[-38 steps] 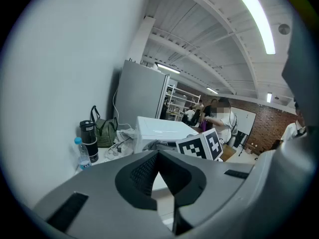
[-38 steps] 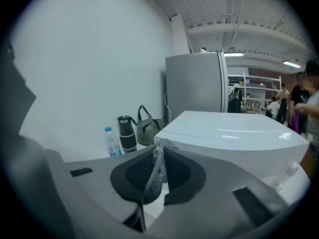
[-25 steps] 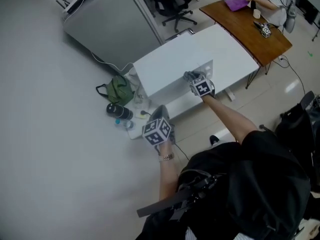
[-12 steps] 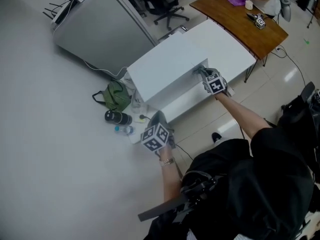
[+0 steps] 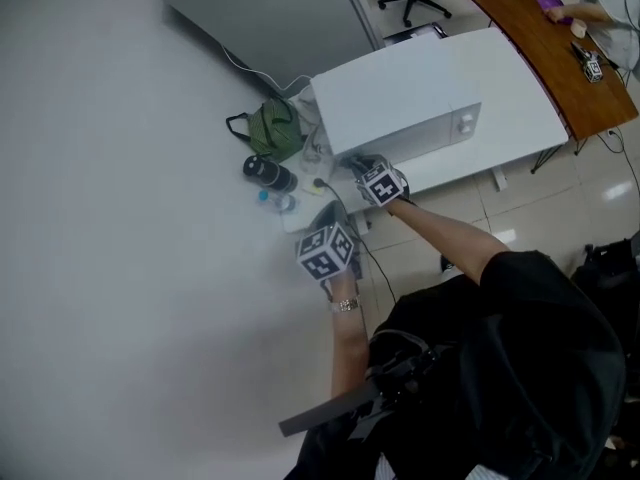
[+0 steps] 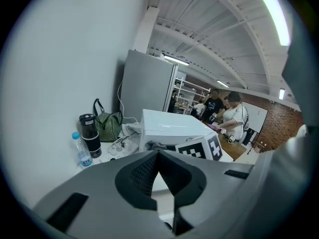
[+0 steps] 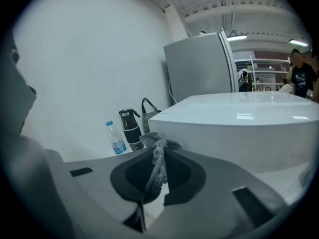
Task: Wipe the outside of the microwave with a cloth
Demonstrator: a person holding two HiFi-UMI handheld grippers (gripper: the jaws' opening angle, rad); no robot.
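Jaws of right gripper clamp cloth — at microwave corner.

- microwave: smooth white casing, glossy top showing lamp reflections.
- cloth: grey fabric, rough and nubbly.
- right tool: matt grey plastic.
- water bottle: clear plastic.

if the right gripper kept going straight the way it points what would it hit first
Most likely the white microwave: the right gripper, shut on the grey cloth, points at its near corner. Depth is unclear, but the cloth looks close to it.
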